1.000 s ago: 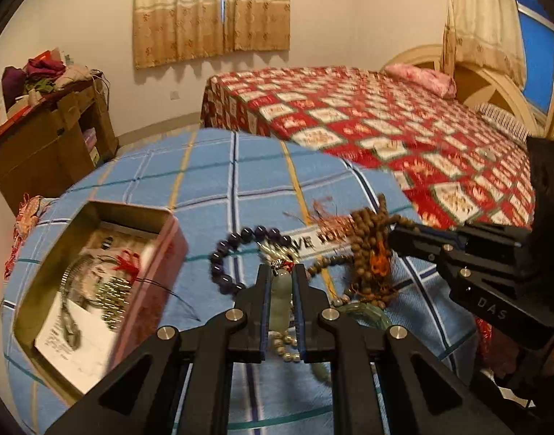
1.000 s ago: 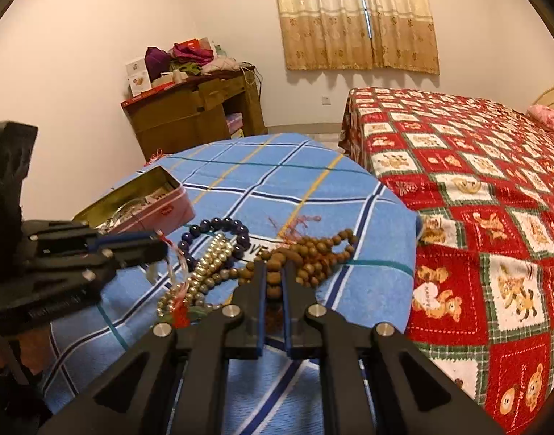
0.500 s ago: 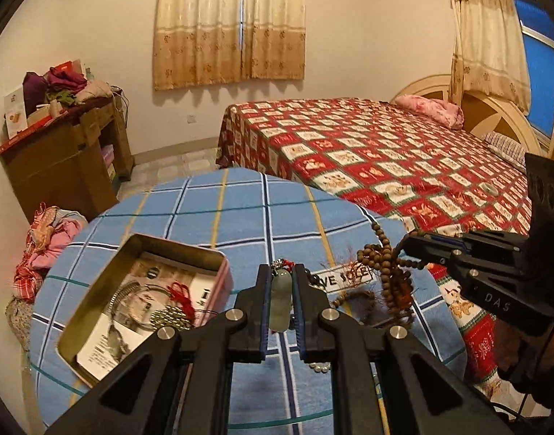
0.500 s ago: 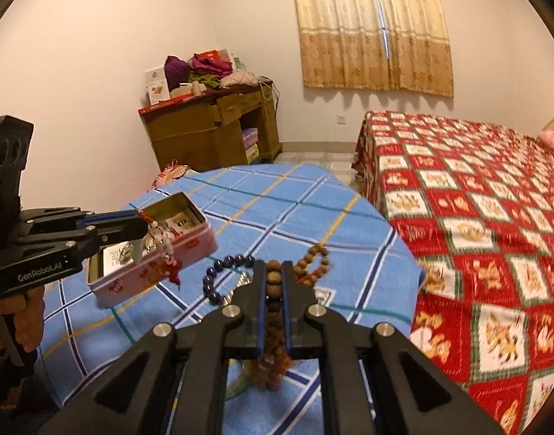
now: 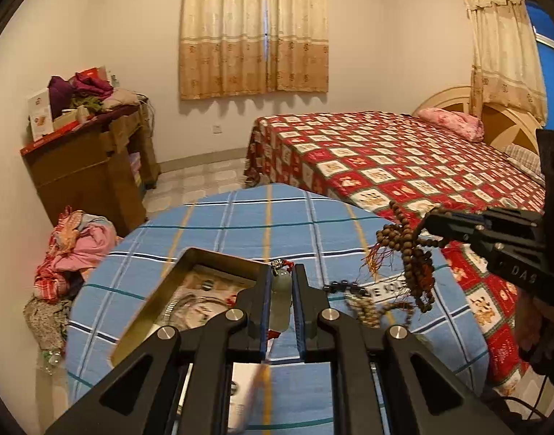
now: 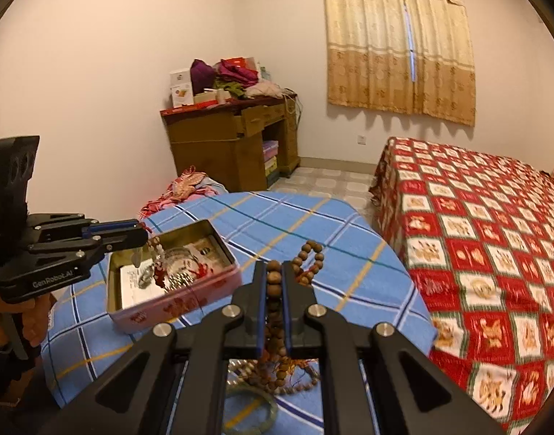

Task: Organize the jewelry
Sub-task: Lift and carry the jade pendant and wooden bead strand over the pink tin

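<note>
Over the blue checked tabletop (image 5: 240, 224), both claws now lifted clear: left claw (image 5: 281, 297) clamping a pale pendant (image 5: 280, 290) near the tin (image 6: 171, 304), right claw (image 6: 274, 290) pinching wooden beads (image 6: 275, 282), likely bound there.

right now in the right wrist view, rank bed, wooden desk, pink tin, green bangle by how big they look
1. bed
2. wooden desk
3. pink tin, nearer the camera, so close to the desk
4. green bangle, partly hidden
</note>
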The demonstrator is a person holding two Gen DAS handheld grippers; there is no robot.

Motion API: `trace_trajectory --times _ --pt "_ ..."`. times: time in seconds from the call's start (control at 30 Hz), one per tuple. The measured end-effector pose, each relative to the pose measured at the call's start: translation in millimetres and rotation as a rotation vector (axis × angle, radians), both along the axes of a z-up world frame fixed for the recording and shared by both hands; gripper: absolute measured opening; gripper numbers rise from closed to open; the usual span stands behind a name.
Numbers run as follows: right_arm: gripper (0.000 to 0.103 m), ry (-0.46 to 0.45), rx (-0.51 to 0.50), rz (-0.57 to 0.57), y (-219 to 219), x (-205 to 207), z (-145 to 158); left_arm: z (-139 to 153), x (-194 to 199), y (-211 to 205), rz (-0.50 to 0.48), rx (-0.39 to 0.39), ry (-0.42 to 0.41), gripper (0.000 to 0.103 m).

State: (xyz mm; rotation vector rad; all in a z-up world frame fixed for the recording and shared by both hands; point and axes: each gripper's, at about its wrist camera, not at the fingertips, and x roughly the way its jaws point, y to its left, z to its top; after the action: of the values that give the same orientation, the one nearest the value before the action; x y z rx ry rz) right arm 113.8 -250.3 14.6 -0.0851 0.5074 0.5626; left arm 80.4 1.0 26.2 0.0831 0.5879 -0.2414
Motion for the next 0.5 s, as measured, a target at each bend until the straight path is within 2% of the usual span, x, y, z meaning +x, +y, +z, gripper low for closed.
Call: trace_trajectory --times 0.23,0.5 --pt "0.01 -0.019 -0.007 0.064 34.8 9.6 11.6 4.6 3.8 29.8 0.066 0.006 -0.013 0.01" --pt "0.01 -0.039 -0.034 0.14 76.5 9.4 17.5 -3.7 7.0 57.7 0.126 0.005 0.0 0.01"
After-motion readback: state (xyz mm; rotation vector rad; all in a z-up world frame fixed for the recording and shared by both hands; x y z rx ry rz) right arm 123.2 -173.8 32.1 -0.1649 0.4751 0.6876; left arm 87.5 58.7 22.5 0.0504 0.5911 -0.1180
